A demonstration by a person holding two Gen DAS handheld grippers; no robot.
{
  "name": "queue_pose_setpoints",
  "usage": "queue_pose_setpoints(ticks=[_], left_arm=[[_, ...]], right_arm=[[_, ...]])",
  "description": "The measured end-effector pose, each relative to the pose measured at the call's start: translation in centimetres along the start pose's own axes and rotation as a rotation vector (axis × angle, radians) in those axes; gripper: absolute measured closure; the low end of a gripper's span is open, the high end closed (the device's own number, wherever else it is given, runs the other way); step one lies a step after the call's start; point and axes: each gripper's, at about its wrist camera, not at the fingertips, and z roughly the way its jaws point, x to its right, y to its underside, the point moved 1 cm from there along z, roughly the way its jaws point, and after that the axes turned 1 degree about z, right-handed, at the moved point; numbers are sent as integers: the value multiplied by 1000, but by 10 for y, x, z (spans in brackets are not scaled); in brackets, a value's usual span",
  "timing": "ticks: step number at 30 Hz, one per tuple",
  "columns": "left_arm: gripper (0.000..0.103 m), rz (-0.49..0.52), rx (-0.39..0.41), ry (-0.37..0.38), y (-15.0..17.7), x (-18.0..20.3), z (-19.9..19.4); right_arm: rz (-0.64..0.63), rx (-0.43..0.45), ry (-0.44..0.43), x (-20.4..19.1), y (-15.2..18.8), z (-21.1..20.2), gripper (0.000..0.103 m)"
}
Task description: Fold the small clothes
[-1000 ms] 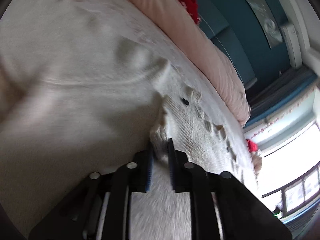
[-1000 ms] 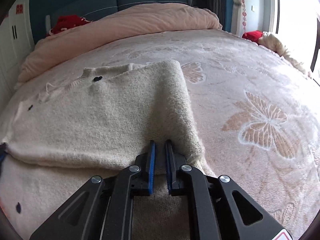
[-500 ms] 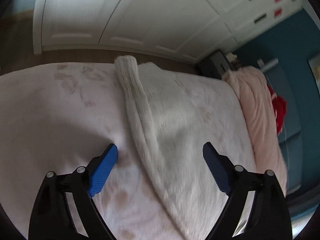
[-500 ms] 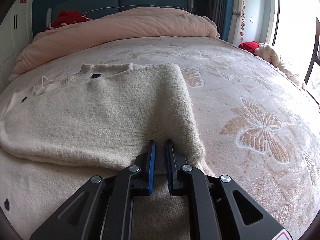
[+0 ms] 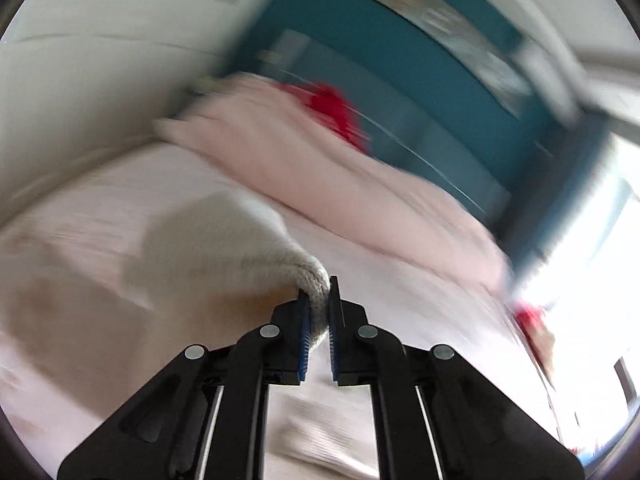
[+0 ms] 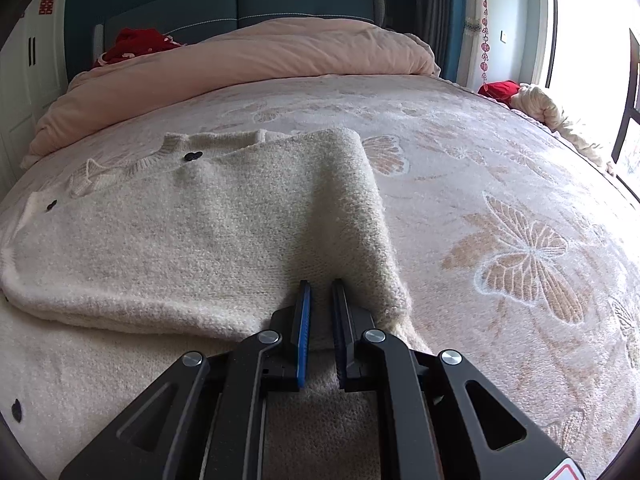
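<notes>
A cream knitted sweater [image 6: 192, 232] with small black buttons lies spread on the pink butterfly bedspread [image 6: 500, 208], one part folded over itself. My right gripper [image 6: 320, 308] is shut on the folded edge near the sweater's right side. In the blurred left wrist view, my left gripper [image 5: 318, 312] is shut on the ribbed cuff of the sweater's sleeve [image 5: 224, 248] and holds it lifted above the bed.
A rolled pink duvet [image 6: 248, 60] lies across the head of the bed against the teal headboard [image 6: 240, 4]. Red cloth [image 6: 136, 42] sits at the back left; a red and cream bundle [image 6: 532, 100] lies at the right edge by the window. White wardrobes stand on the left.
My left gripper let go of the sweater body, opened over the sleeve, then shut on its cuff and lifted it. My right gripper stayed shut on the fold.
</notes>
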Motion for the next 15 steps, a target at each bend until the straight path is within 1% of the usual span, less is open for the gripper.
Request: queue_pose_setpoints(ticks=[1, 2, 4, 5, 6, 7, 8, 10, 11, 13, 14, 15], left_arm=[[96, 20, -32, 36, 13, 23, 7], [96, 48, -94, 80, 37, 54, 22], [92, 68, -188, 109, 85, 84, 40], [92, 63, -259, 111, 116, 93, 56], [87, 40, -325, 102, 143, 92, 66], [85, -17, -385, 83, 174, 85, 72], [82, -79, -401, 68, 194, 75, 68], [63, -177, -394, 71, 213, 55, 57], [60, -232, -373, 60, 216, 39, 47], [46, -319, -313, 20, 210, 7, 31], [43, -345, -296, 6, 202, -6, 27], [40, -376, -273, -13, 193, -22, 22]], right_arm=[[4, -1, -5, 1, 0, 0, 94], [8, -2, -10, 2, 0, 0, 94], [17, -3, -20, 3, 0, 0, 94], [21, -4, -25, 4, 0, 0, 94], [24, -7, -28, 5, 0, 0, 94], [28, -9, -34, 6, -1, 0, 94], [33, -12, -41, 7, -1, 0, 94], [51, -19, -65, 10, -2, 0, 93], [59, -25, -76, 12, -3, 0, 93], [79, -51, -109, 17, -8, 0, 92], [96, -60, -136, 20, -10, -2, 91], [128, -69, -199, 27, -14, -7, 82]])
